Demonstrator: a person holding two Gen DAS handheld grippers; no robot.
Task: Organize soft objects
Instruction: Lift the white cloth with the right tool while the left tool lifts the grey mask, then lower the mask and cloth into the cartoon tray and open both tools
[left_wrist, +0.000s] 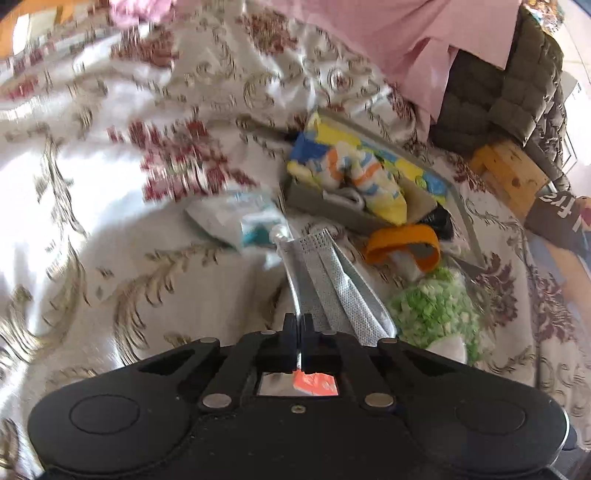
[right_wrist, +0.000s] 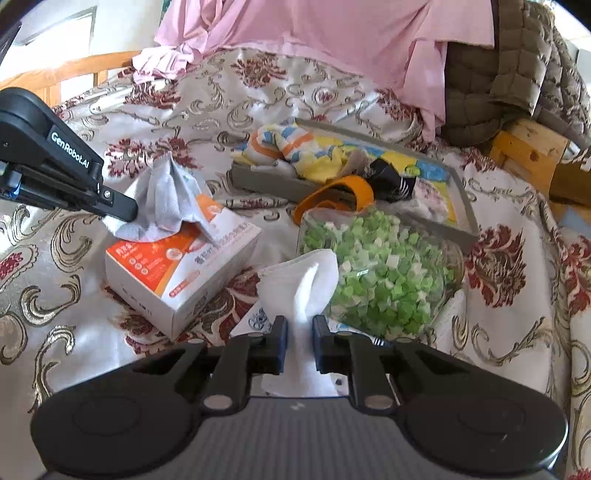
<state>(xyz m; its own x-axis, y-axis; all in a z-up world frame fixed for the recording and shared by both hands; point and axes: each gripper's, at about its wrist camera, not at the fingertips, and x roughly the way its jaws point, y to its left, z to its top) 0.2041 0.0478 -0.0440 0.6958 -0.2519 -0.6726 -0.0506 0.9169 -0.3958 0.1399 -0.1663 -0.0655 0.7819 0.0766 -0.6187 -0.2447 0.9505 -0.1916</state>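
Closest to my right-hand lens, my right gripper (right_wrist: 298, 334) pinches a white folded cloth (right_wrist: 300, 291), its jaws drawn in against the fabric on both sides, and the cloth stands up between them just in front of a clear bag of green and white bits (right_wrist: 384, 273). My left gripper (left_wrist: 297, 325) has its jaws pressed together on the edge of a grey pleated face mask (left_wrist: 334, 280), which stretches away from the tips; in the right view that mask hangs crumpled over the top of an orange and white box (right_wrist: 177, 266). Everything lies on a pale bedspread (right_wrist: 92, 280) patterned with red flowers and gold scrolls. At the far edge a pink sheet (right_wrist: 332, 37) is draped, with a quilted olive jacket (right_wrist: 517, 74) beside it. Between those and the bag sits a grey tray (right_wrist: 463, 192), holding striped socks (right_wrist: 291, 144), a yellow and blue cloth (right_wrist: 424, 162) and a black item (right_wrist: 388, 177). An orange band (right_wrist: 343, 192) leans at the tray's near rim, touching the bag. A small white and teal packet (left_wrist: 243, 221) lies beyond the mask in the left view, blurred.
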